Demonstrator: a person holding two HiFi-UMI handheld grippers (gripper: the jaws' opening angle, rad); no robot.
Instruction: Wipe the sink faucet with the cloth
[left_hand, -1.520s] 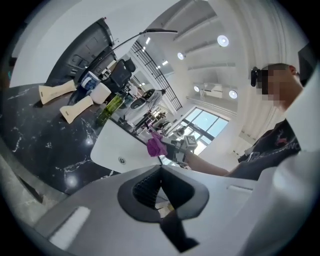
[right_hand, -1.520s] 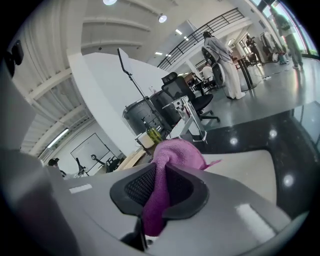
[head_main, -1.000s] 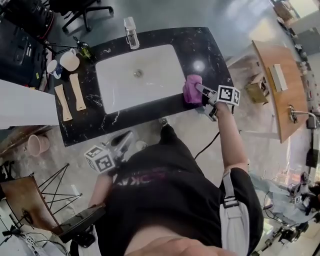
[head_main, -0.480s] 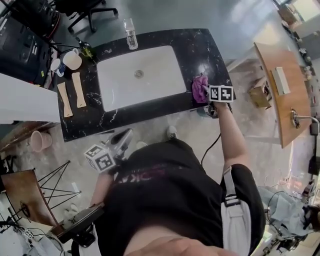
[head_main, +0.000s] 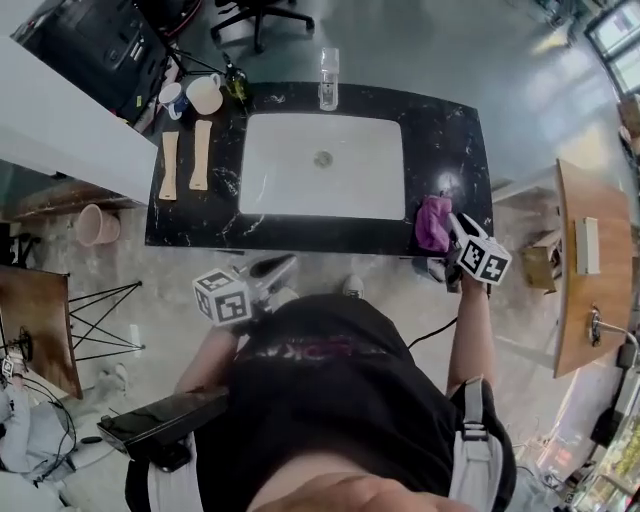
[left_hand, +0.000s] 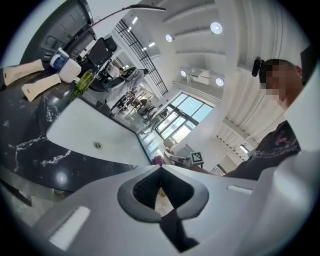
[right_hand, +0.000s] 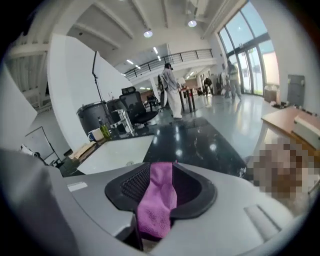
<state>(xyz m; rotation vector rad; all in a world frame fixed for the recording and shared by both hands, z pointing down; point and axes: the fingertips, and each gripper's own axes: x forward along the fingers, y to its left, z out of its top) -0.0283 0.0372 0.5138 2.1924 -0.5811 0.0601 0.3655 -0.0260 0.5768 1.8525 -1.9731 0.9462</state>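
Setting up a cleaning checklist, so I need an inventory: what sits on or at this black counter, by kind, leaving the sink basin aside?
Mugs: 2
Wooden pieces: 2
Green bottle: 1
Faucet: 1
Pink cloth: 1
Total: 7

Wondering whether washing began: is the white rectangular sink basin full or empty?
Empty: the white rectangular sink basin shows its bare bottom and drain.

We see our right gripper (right_hand: 164, 164) with its jaws just opened wider, a pink cloth (right_hand: 156, 200) draped loosely between them against the ribbed pad. Beyond lie the black counter (right_hand: 200, 142) and white sink (right_hand: 117, 152), a green bottle (right_hand: 103, 129) at its far corner.
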